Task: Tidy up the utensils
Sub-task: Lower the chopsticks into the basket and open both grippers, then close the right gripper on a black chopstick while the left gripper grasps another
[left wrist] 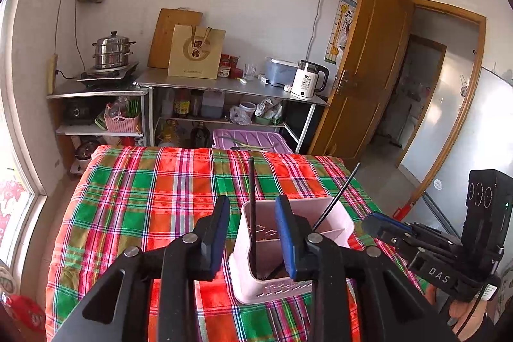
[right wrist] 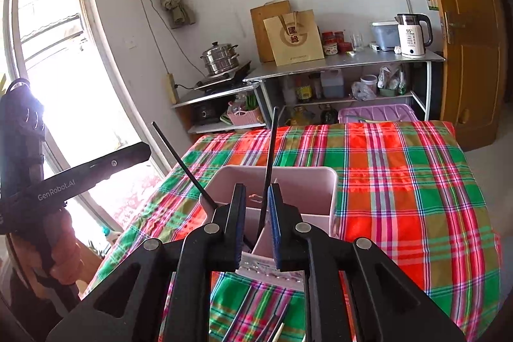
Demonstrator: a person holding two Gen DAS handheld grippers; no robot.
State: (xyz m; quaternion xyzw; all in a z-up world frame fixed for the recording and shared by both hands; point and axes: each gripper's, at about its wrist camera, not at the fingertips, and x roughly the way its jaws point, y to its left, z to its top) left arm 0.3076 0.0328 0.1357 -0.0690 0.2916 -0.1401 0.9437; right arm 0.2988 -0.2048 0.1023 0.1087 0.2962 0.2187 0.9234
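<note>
Your left gripper (left wrist: 251, 233) and right gripper (right wrist: 258, 221) hover over the pink holder (left wrist: 323, 213), jaws parted. One black chopstick (left wrist: 252, 220) stands loose between each pair of pads.

"DAS" in white on the right gripper (left wrist: 373, 221) body, at 4 o'clock in the left wrist view. "GenRobot.AI" on the left gripper (right wrist: 141, 153) arm, at 9 o'clock in the right wrist view. "國緣" on the tan paper bag (left wrist: 196, 52). "55°" on the white kettle (left wrist: 308, 79).
</note>
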